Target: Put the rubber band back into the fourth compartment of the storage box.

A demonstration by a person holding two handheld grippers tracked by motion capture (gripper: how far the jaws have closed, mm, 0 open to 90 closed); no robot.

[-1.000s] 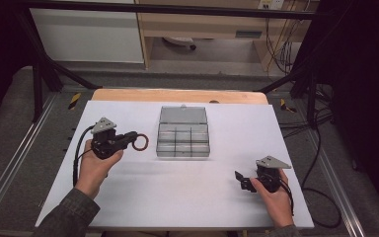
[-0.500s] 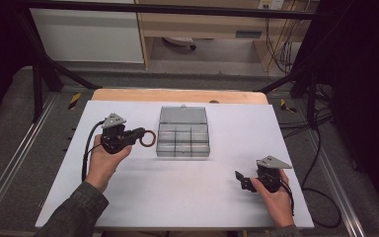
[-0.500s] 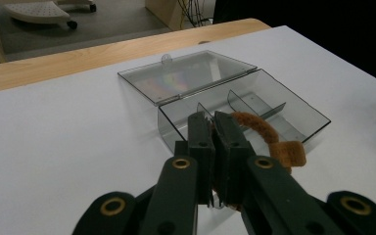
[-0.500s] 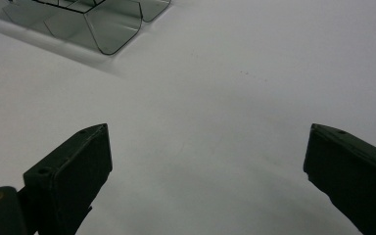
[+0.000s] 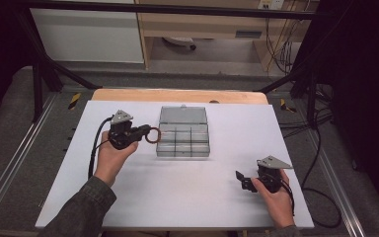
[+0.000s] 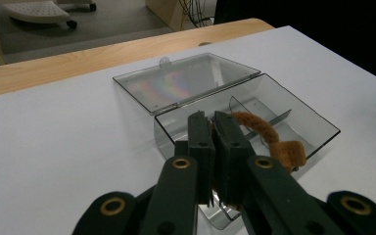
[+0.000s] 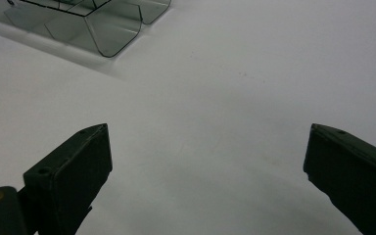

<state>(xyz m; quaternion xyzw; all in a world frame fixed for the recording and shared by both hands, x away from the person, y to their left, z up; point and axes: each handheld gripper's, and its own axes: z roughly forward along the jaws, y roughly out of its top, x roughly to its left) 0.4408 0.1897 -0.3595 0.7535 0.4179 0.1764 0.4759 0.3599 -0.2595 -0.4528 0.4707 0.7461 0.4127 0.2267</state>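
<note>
Our left gripper [image 5: 143, 132] has its jaws pressed together on a brown fuzzy ring [image 5: 153, 135], which hangs at the left edge of the clear plastic compartment box [image 5: 183, 140], just above its near-left cells. We judge the drop turns on that: the ring lies box-side of the jaws, and every cell we can see looks empty, lid folded back. Our right gripper [image 5: 243, 180] rests spread wide on the white table [image 5: 187, 197], well apart.
</note>
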